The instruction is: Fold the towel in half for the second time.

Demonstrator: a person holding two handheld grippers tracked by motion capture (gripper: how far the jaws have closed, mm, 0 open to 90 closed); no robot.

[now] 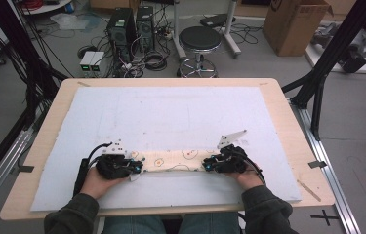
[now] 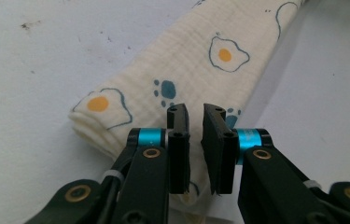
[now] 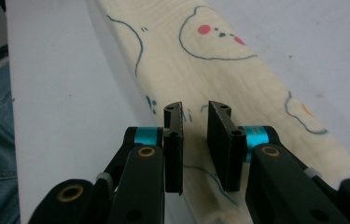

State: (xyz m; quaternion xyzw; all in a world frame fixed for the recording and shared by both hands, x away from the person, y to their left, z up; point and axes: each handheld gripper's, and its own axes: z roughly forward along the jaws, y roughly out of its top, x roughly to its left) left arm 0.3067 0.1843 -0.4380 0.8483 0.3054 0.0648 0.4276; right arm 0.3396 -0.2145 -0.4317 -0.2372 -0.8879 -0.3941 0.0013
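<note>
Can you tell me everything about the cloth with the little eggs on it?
The cloth is soft, crinkly, cream fabric, printed with fried eggs, blue paw prints and a bear face with red cheeks. It is folded into a long, narrow strip of several layers and lies flat on the pale mat near the person's edge of the table. The left gripper is at one end and the right gripper at the other, their jaws slightly apart just over it.

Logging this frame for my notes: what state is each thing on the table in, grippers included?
Cloth: folded into a long narrow strip, lying flat on the white mat.
Left gripper: at the strip's left end, jaws slightly apart, cloth under them, not pinched.
Right gripper: at the right end, jaws slightly apart over the cloth, not pinched.
</note>
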